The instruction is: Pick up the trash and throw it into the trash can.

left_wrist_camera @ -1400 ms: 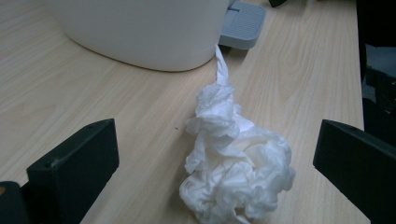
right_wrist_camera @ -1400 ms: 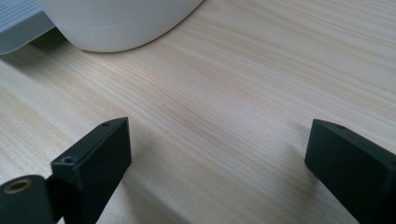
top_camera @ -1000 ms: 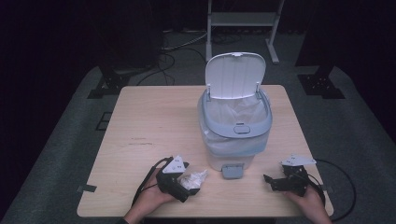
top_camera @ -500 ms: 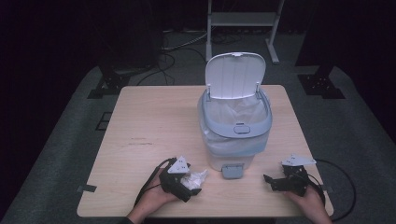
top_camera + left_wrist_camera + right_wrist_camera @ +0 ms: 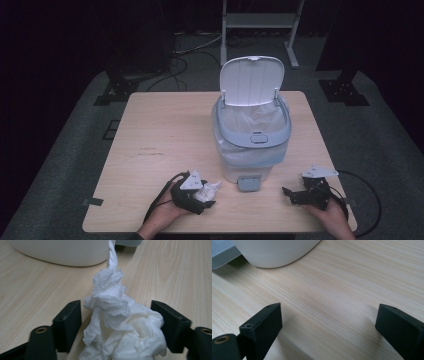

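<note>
At the table's (image 5: 165,130) near edge, the left gripper (image 5: 204,196) lies low with a crumpled white tissue (image 5: 120,327) between its jaws, which have just been closing; the right jaw touches the wad, while a thin gap seems to remain at the left one. The tissue sits on the wood just left of the bin's (image 5: 252,137) grey pedal (image 5: 248,183), the bin standing lid-up with a white liner. Well to the right, the right gripper (image 5: 290,192) rests with jaws spread wide over bare wood.
</note>
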`<state>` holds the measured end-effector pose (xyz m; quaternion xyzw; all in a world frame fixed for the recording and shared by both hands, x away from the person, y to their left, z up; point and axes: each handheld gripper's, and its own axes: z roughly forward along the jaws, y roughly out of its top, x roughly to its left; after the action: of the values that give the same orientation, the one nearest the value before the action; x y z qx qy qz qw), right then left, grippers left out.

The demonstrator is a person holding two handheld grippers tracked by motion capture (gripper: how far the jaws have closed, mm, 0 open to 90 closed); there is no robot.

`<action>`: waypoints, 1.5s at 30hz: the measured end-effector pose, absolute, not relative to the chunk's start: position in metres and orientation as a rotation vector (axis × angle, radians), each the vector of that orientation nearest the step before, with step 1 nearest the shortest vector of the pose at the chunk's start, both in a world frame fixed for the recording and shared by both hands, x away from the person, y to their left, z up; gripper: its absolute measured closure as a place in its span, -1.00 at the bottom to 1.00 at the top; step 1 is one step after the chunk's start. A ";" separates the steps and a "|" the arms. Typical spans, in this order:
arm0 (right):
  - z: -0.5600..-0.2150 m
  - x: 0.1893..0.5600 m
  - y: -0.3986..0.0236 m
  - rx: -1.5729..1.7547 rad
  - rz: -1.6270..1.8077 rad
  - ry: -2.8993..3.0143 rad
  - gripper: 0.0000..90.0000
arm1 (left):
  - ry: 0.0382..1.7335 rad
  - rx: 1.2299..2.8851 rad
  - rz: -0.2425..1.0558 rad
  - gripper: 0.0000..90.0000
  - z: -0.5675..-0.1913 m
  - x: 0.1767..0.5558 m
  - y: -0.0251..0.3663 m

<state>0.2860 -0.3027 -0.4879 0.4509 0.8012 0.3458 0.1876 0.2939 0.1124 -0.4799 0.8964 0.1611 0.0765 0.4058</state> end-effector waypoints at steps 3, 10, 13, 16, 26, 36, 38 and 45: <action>-0.488 0.286 -0.303 1.269 0.972 2.254 -0.87 | 0.402 2.267 0.187 -0.24 -0.480 0.294 0.113; -0.488 0.286 -0.303 1.269 0.973 2.254 -0.87 | 0.427 2.272 0.188 0.15 -0.477 0.294 0.116; -0.488 0.286 -0.303 1.269 0.972 2.254 -0.87 | 0.435 2.273 0.188 0.27 -0.475 0.294 0.117; -0.488 0.286 -0.303 1.269 0.973 2.254 -0.87 | 0.441 2.272 0.179 0.31 -0.474 0.293 0.117; -0.488 0.286 -0.302 1.269 0.973 2.255 -0.87 | 0.459 2.248 0.160 0.33 -0.469 0.294 0.124; -0.488 0.286 -0.302 1.269 0.973 2.254 -0.87 | 0.470 2.210 0.119 0.32 -0.462 0.295 0.134; -0.488 0.286 -0.302 1.269 0.973 2.254 -0.87 | 0.473 2.203 0.112 0.32 -0.461 0.296 0.135; -0.488 0.285 -0.302 1.269 0.973 2.254 -0.87 | 0.489 2.155 0.074 0.32 -0.455 0.297 0.141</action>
<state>0.2854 -0.3020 -0.4880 0.4511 0.8010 0.3458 0.1878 0.2971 0.1405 -0.4553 0.8712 0.1975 0.0301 0.4485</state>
